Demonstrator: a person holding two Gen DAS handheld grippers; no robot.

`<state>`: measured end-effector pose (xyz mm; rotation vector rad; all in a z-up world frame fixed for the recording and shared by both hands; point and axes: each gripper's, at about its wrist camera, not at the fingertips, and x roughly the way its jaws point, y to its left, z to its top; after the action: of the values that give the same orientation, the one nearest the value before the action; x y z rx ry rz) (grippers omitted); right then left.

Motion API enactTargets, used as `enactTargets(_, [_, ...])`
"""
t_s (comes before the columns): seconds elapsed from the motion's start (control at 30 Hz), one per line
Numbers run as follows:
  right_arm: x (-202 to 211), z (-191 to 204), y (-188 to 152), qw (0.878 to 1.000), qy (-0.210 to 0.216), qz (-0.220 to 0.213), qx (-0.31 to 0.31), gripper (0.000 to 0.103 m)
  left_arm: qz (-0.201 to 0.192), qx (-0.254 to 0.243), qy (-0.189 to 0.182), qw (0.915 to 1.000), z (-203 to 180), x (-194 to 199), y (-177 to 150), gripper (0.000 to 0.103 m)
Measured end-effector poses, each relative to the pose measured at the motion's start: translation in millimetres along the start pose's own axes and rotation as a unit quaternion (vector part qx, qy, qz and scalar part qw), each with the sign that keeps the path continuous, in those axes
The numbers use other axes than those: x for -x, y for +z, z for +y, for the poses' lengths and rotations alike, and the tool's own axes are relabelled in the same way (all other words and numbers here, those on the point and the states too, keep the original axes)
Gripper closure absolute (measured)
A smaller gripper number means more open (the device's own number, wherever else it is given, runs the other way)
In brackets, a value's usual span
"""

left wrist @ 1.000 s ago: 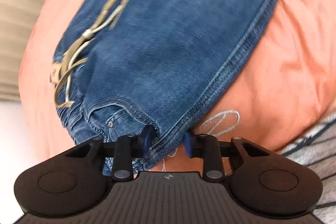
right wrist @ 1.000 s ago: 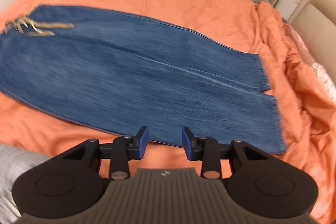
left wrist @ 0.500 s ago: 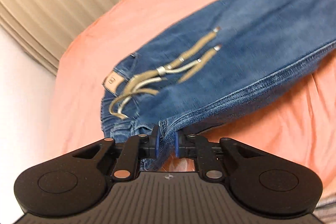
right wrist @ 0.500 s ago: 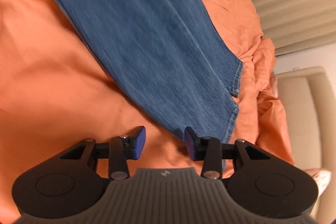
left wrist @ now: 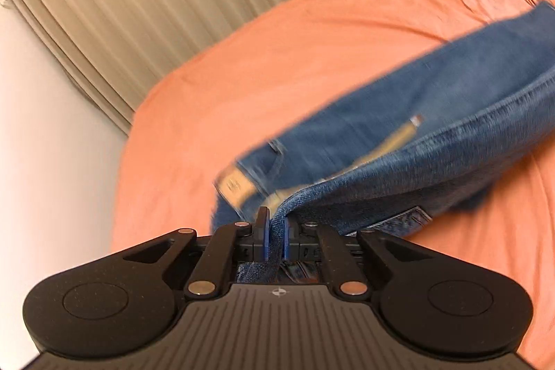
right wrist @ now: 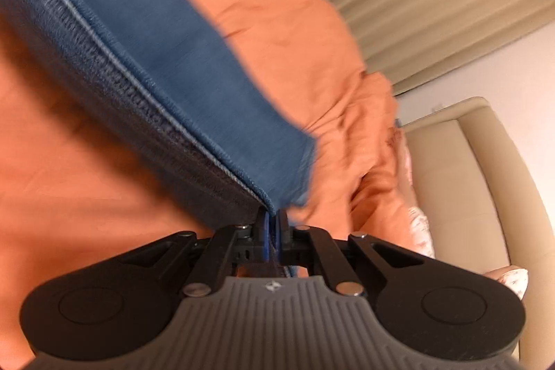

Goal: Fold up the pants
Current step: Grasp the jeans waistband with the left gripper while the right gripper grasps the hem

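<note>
The blue denim pants lie on an orange bed cover, folded lengthwise, with a tan drawstring and a leather waist patch showing. My left gripper is shut on the near side seam at the waist end and lifts it off the bed. In the right wrist view the pants run up and left. My right gripper is shut on the same seam edge near the leg hem and holds it raised.
Beige pleated curtains hang behind the bed. A white wall is on the left. A beige padded headboard and a patterned pillow lie at the right, past the bunched orange cover.
My right gripper has reached the leg seam near the hem and shut on it. Both grippers have lifted the near edge of the pants, and the left stays shut on the waist.
</note>
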<state>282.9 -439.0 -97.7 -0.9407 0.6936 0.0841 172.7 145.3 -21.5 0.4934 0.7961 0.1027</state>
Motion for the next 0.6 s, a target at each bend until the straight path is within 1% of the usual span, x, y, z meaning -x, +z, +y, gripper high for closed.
enactTargets(0.1, [-24,-16,37,1.000,-0.015,0.000,0.000,0.103,-0.005,0.017,0.005,0.9998,16,-21,30,0.096])
enactTargets(0.17, [-40,-20,60,1.000,-0.025,-0.001,0.005,0.103,-0.001,0.016,0.014,0.9998,21,-44,49,0.096])
enactTargets(0.33, [-100,-25,111,0.999,-0.035,0.010,0.005,0.103,0.027,0.014,0.018,0.9994,25,-111,85,0.096])
enactTargets(0.43, [-141,-18,134,0.999,-0.024,0.027,0.008,0.103,0.053,0.009,0.014,0.9985,21,-155,95,0.096])
enactTargets(0.5, [-169,-8,144,0.999,-0.011,0.041,0.015,0.103,0.071,0.008,0.007,0.9974,16,-185,98,0.096])
enactTargets(0.6, [-204,13,153,0.998,-0.007,0.058,0.033,0.103,0.097,0.005,-0.004,0.9953,7,-226,97,0.095])
